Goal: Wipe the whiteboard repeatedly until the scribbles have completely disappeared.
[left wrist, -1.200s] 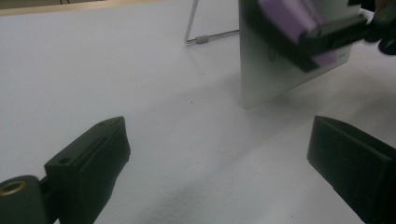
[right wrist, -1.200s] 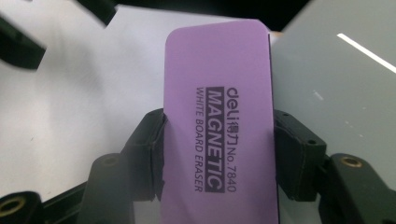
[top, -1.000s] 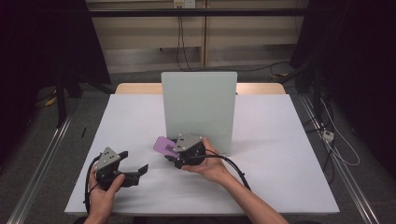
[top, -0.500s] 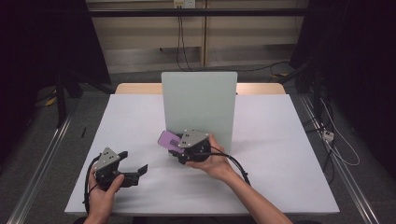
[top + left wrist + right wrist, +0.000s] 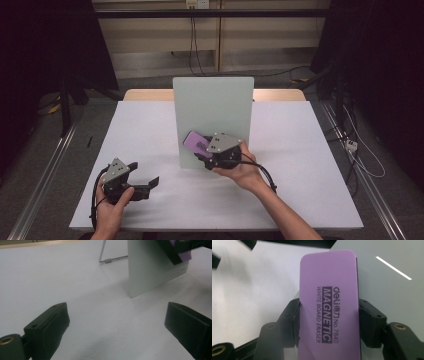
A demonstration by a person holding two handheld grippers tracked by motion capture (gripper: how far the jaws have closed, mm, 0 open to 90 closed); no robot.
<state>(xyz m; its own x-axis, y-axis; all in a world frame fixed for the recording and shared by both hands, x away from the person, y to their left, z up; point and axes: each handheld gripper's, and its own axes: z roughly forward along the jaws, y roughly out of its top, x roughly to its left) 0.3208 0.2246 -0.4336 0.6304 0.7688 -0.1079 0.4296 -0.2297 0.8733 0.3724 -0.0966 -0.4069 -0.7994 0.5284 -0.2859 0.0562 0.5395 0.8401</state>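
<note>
Our right gripper (image 5: 205,150) clamps the purple whiteboard eraser (image 5: 195,143) against the upright pale board (image 5: 213,110) near the table (image 5: 300,150) centre. Our left gripper (image 5: 145,182), jaws spread and empty, rests near the front-left corner.

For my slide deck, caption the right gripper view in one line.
Right gripper clamps a purple whiteboard eraser in front of the upright board.

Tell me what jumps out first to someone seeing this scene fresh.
A purple magnetic whiteboard eraser stands out, clamped in the right gripper and held up against the front of the pale upright whiteboard at mid-table. At the near left, the left gripper rests open on the white table, holding nothing.
</note>
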